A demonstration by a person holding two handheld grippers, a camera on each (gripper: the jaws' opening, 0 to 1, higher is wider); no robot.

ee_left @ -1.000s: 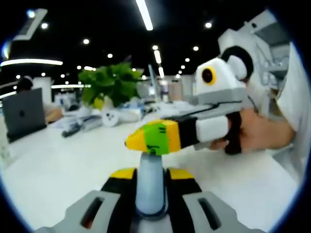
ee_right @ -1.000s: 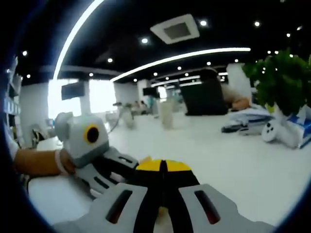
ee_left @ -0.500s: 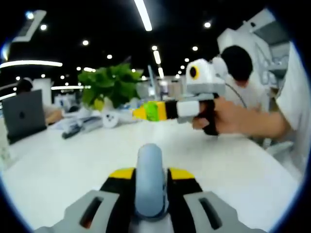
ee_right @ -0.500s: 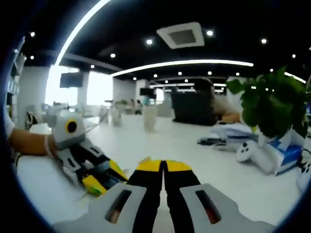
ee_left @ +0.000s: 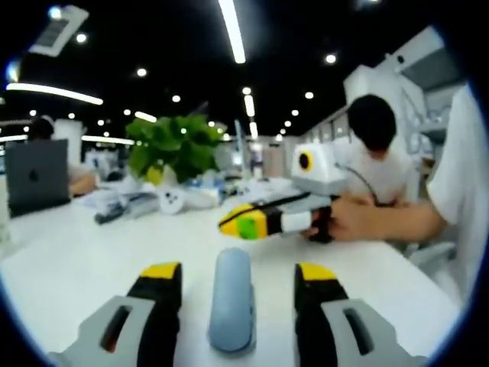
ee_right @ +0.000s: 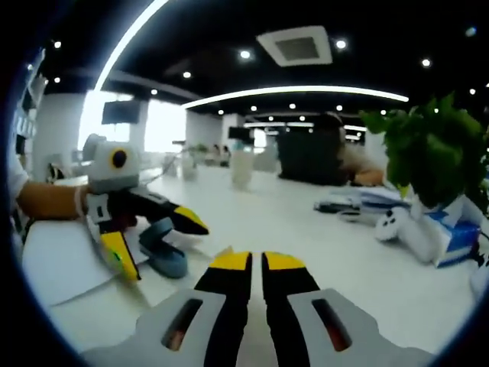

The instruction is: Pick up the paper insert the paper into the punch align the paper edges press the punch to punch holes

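The grey-blue punch (ee_left: 231,302) stands on the white table between the wide-apart jaws of my left gripper (ee_left: 237,269), which is open. In the right gripper view the same punch (ee_right: 170,264) sits at the edge of a white paper sheet (ee_right: 57,264), and the left gripper (ee_right: 159,243) straddles it with one jaw on each side. My right gripper (ee_right: 256,258) is shut with nothing in it and hovers over the table short of the punch. In the left gripper view this right gripper (ee_left: 229,223) comes in from the right, held by a hand (ee_left: 353,222).
A green plant (ee_left: 172,145) and a white controller (ee_left: 172,201) stand at the table's far side, with a laptop (ee_left: 34,174) at the left. A blue box (ee_right: 451,243) lies by the plant (ee_right: 432,157). A person (ee_left: 378,149) sits beyond the table (ee_left: 92,252).
My left gripper, shut around the punch in both earlier frames, has opened. The right gripper lifted off the punch top, then came down and drew back a little.
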